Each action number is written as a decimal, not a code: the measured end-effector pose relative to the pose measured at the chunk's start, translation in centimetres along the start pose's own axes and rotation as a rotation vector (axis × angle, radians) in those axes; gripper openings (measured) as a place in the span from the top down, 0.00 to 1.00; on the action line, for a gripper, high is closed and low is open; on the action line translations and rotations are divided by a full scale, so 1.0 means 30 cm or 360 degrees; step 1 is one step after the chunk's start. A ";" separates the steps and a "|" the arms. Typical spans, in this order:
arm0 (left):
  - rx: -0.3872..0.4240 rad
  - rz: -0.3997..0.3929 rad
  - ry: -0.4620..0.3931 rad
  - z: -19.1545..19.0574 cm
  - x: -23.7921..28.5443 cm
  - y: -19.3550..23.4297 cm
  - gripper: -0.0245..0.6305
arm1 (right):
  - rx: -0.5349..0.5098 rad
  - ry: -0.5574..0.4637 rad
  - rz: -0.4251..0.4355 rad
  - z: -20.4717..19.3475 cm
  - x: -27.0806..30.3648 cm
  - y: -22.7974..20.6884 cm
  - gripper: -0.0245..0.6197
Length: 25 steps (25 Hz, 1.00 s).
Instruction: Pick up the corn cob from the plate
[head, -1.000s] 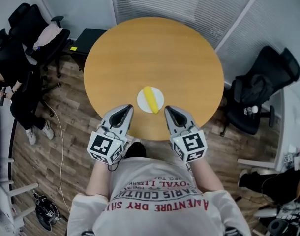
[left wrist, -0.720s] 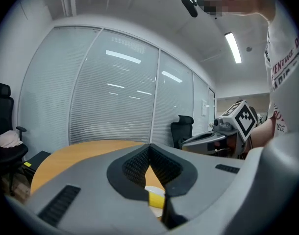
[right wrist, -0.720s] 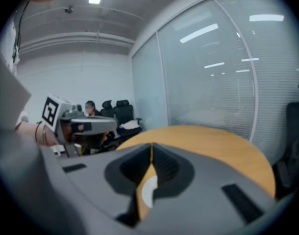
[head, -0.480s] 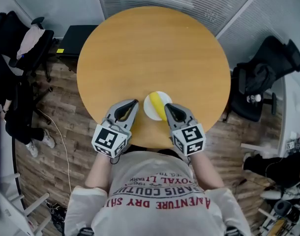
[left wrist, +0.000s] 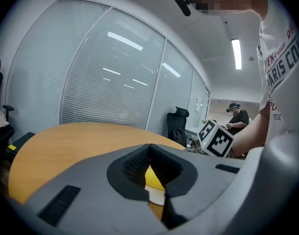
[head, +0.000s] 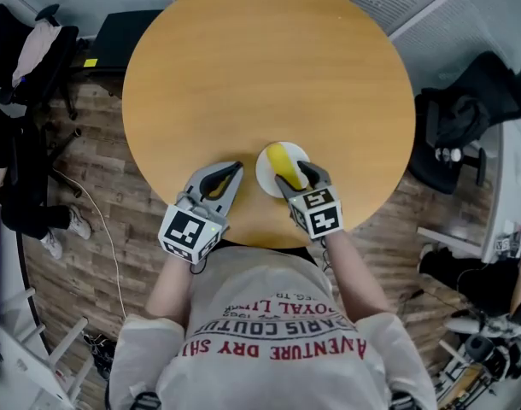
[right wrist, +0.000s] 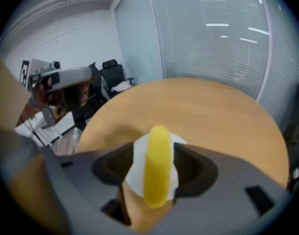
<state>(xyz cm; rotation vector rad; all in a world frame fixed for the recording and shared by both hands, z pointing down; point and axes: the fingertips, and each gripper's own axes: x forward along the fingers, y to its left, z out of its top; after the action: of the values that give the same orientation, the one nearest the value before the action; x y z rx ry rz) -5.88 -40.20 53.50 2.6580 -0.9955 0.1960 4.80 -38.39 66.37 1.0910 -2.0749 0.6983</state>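
Note:
A yellow corn cob [head: 281, 159] lies on a small white plate [head: 266, 171] near the front edge of the round wooden table [head: 260, 67]. My right gripper [head: 300, 178] tilts down over the plate. Its jaws are opening, one on each side of the cob [right wrist: 157, 163], with white plate [right wrist: 136, 156] showing in the gaps, so the pads do not press on it. My left gripper [head: 234, 171] hovers just left of the plate, its tips together and nothing held. Through the shut left gripper [left wrist: 149, 149] a bit of yellow cob [left wrist: 152, 178] shows.
Black office chairs stand on the wood floor at the left [head: 21, 49] and right [head: 465, 118] of the table. A black cabinet [head: 128, 28] sits behind it. Glass walls with blinds [left wrist: 110, 82] surround the room, and a seated person [left wrist: 236, 117] is far off.
Both grippers moved forward and down to the plate. The right one came over the cob and its jaws went from shut to open around it. The left stayed shut.

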 end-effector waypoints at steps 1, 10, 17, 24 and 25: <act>-0.0022 -0.0001 0.0010 -0.013 0.000 0.010 0.91 | 0.0005 0.0040 0.0002 -0.017 0.023 -0.002 0.56; -0.0081 0.0019 0.0083 -0.085 0.002 0.067 0.91 | 0.0014 0.0344 -0.0031 -0.109 0.172 -0.034 0.55; -0.0102 0.0032 0.0091 -0.091 -0.017 0.092 0.91 | 0.0004 0.0426 -0.0085 -0.130 0.201 -0.039 0.55; -0.0106 0.0040 0.0090 -0.073 -0.032 0.110 0.91 | 0.0047 0.0429 -0.0098 -0.126 0.194 -0.048 0.55; -0.0098 0.0041 0.0086 -0.066 -0.033 0.114 0.91 | 0.0068 0.0405 -0.0093 -0.120 0.189 -0.048 0.55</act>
<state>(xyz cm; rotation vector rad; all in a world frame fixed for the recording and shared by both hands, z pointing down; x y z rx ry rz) -8.92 -41.40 55.92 2.5714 -1.0031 0.2377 4.79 -39.31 73.18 1.0248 -1.8129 0.8111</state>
